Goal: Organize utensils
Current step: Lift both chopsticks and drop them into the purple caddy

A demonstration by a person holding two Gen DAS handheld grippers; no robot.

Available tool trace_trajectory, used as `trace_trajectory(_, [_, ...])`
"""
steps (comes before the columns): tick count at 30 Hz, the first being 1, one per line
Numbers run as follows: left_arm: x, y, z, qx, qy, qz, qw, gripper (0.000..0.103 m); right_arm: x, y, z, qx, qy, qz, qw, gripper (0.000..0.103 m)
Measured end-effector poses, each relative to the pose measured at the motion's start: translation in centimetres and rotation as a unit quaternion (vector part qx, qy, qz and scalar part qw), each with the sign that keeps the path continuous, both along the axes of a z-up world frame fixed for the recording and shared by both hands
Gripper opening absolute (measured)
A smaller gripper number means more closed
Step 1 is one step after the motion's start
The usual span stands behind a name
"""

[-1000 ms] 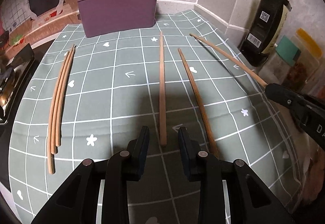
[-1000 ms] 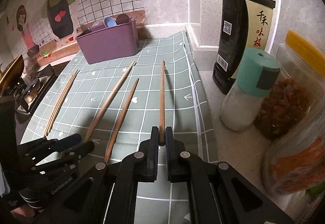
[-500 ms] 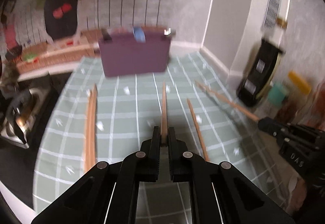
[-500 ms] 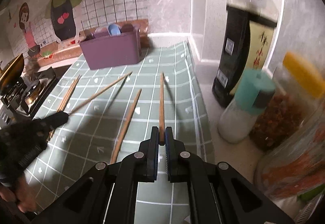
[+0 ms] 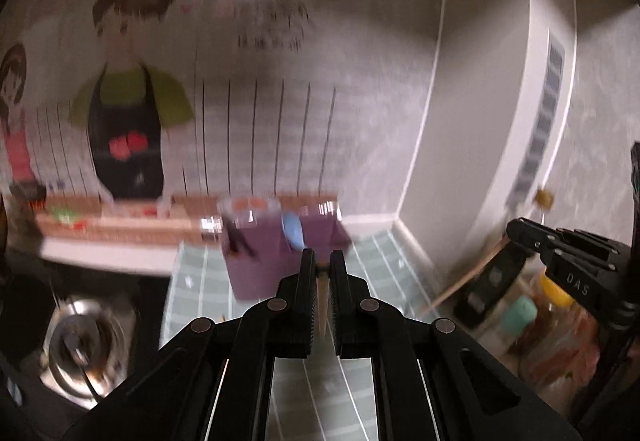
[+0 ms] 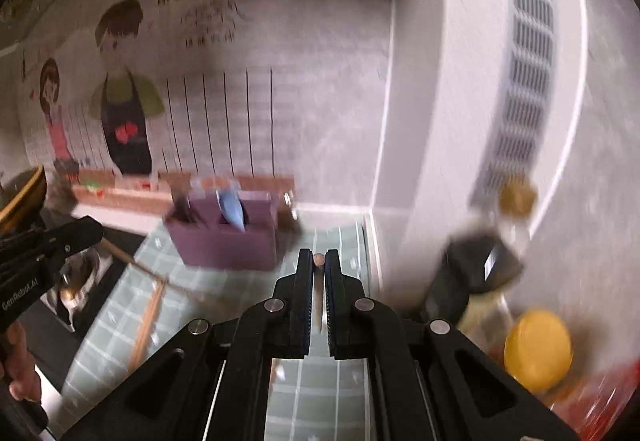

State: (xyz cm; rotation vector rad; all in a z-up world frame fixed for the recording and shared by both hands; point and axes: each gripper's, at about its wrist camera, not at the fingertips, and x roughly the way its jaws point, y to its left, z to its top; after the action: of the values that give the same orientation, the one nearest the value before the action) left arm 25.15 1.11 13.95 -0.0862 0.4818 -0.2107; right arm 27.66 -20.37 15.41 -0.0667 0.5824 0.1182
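Left gripper [image 5: 321,265]: fingers nearly pressed together, pinching a wooden chopstick [image 5: 321,305] that runs along the narrow gap between them, its end at the fingertips. Right gripper [image 6: 319,261]: fingers likewise close-set, pinching a second chopstick [image 6: 318,260] whose round end shows at the tips. Below both pairs of fingers lies the green checked cloth [image 6: 320,393]; left of the right fingers, more chopsticks [image 6: 148,315] rest on it. Beyond the fingertips stands the purple utensil holder [image 5: 260,261], with a blue spoon [image 6: 232,209] inside. Both views are motion-blurred.
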Motion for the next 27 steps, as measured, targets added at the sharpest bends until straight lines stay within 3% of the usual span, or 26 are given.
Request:
trace_trajectory(7, [1.9,2.7,9.8,-0.015,-0.047,-0.012,0.9987,0.007,3.2,2.4,9.2,0.008,-0.028,0.037,0.999,0.005])
trace_trajectory(11, [3.2,3.4,14.0,0.004,-0.063,-0.014,0.9979,0.007,5.5,4.2,13.8,0.003,-0.030,0.055,0.998,0.005])
trace_trajectory(14, [4.5,3.6,15.7,0.027,-0.077,-0.007,0.9966,0.007,7.0,5.4,15.4,-0.002,-0.032,0.063,0.998,0.005])
trace_trajectory(20, [8.6,4.3,14.4,0.042,-0.048,-0.007,0.9979,0.007,11.4,7.1,14.1,0.000,0.007,0.072,0.997,0.005])
trace_trajectory(27, [14.4,4.8,9.2,0.041,0.018,-0.002,0.9990,0.007,17.0,8.5,7.6,0.013,0.083,0.087,0.993,0.005])
